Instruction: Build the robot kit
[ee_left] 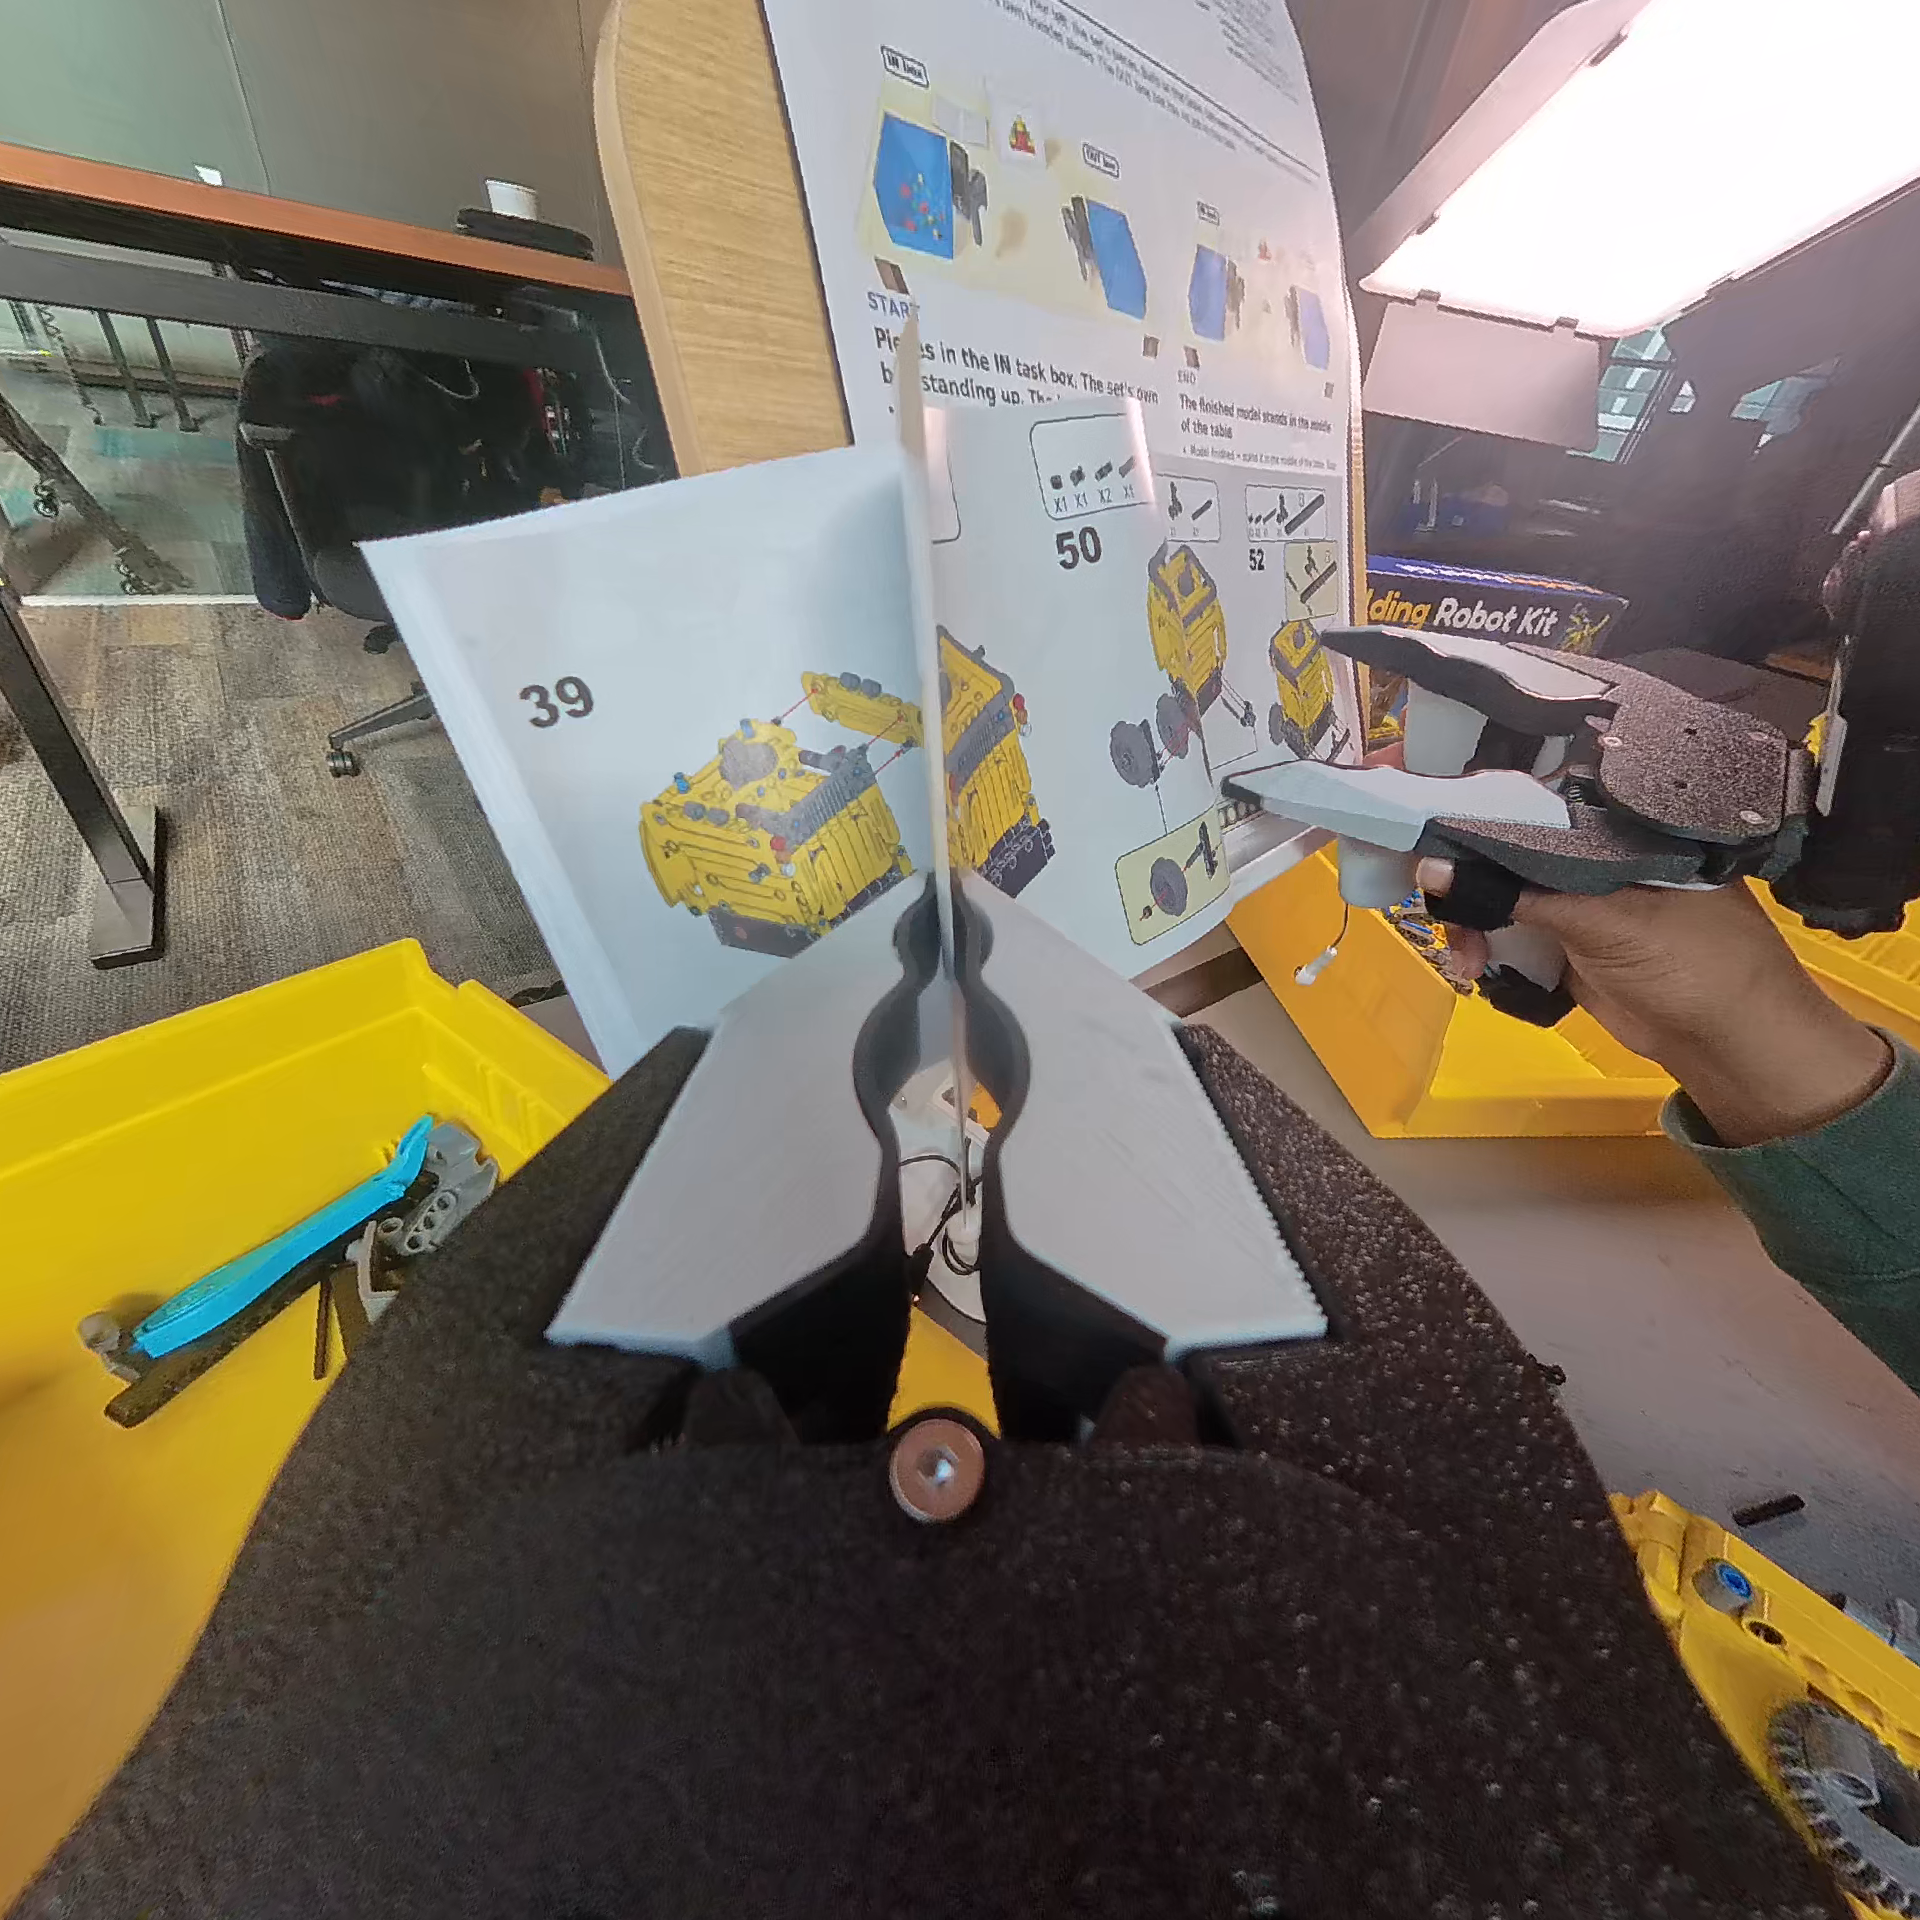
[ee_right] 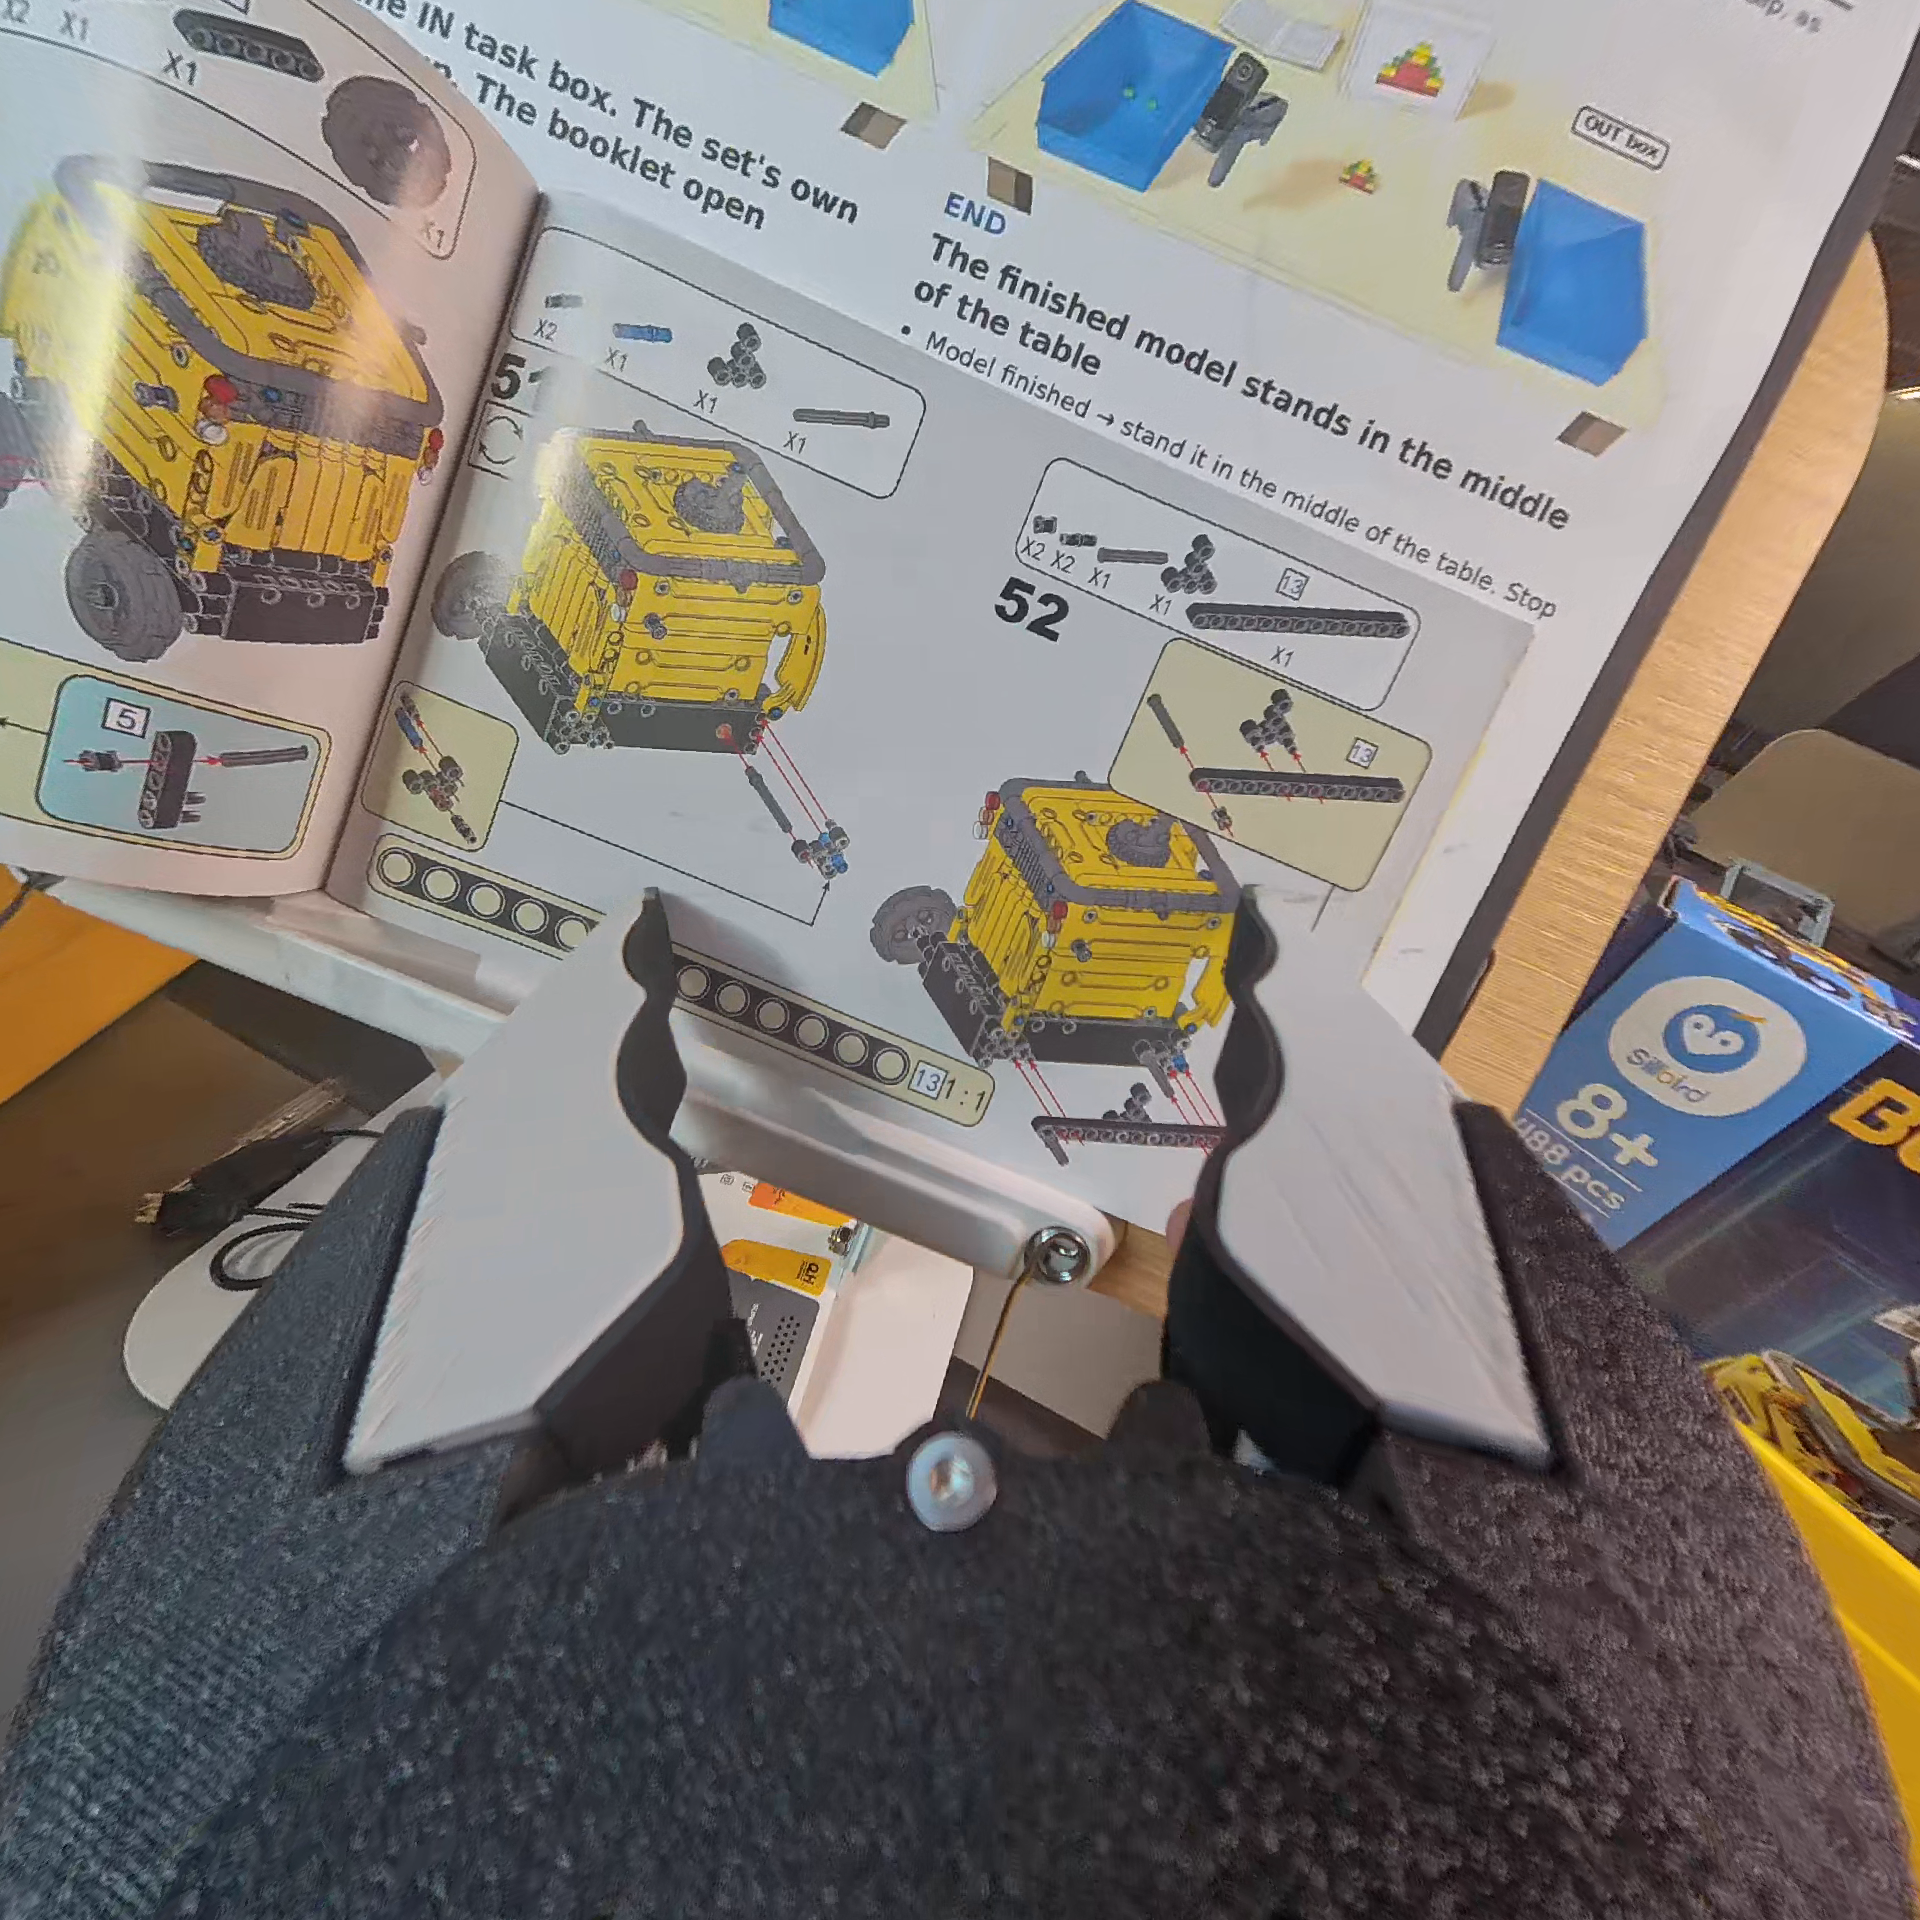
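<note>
An instruction booklet [ee_left: 727,644] stands open on a white stand [ee_right: 935,1184], showing drawings of a yellow block model. My left gripper [ee_left: 943,904] is shut on a booklet page [ee_left: 928,582], which I see edge-on, standing upright between the left and right pages. My right gripper [ee_right: 948,920] is open and empty, close in front of the booklet's right-hand page [ee_right: 1039,727] near its lower edge. It also shows in the left wrist view [ee_left: 1288,712], held by a hand [ee_left: 1662,966] at the booklet's right edge.
A printed poster [ee_left: 1091,260] stands behind the booklet. A yellow bin [ee_left: 156,1091] at the left holds a blue tool [ee_left: 281,1247] and loose parts. Another yellow bin [ee_left: 1403,1049] and a blue kit box [ee_right: 1704,1070] are at the right. A yellow model part [ee_left: 1766,1662] lies bottom right.
</note>
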Tool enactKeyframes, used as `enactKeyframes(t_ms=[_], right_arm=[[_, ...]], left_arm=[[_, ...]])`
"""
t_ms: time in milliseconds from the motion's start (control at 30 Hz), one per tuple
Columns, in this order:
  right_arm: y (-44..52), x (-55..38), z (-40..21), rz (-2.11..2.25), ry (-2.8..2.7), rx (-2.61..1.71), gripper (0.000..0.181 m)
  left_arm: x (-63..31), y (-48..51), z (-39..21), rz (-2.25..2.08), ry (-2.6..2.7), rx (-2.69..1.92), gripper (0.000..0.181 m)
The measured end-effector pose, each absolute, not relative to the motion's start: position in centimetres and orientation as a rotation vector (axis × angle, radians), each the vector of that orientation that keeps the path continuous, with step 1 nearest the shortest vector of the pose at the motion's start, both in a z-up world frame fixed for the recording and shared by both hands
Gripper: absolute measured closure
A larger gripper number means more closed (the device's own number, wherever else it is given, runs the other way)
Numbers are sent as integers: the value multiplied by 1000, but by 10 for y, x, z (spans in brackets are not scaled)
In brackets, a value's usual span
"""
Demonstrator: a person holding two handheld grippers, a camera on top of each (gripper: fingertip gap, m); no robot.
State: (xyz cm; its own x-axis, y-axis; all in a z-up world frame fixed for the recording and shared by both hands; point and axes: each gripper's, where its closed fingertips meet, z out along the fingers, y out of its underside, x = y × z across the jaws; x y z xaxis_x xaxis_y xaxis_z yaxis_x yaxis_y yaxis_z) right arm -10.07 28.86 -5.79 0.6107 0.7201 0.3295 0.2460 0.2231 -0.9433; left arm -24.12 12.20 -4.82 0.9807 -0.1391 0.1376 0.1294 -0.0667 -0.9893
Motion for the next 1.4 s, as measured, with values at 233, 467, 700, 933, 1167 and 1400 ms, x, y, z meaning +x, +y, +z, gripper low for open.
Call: enactKeyframes(t_ms=[233,467,700,933,1167,1400], right_arm=[[289,-90,-51,409,-905,-1347,129],[302,-102,-20,314,-1025,-1246,46],[301,-111,-35,298,-1142,-1288,64],[300,-100,-31,285,-1184,-1275,127],[316,-99,-32,246,-1226,-1289,51],[305,-102,-41,274,-1273,-1262,91]], left_arm=[[-238,123,-47,-209,20,-1623,181],[-238,120,-42,-225,20,-1608,181],[-236,115,-32,-234,34,-1582,181],[-235,113,-26,-246,35,-1562,181],[-234,110,-22,-249,40,-1552,181],[-235,110,-23,-250,38,-1553,181]])
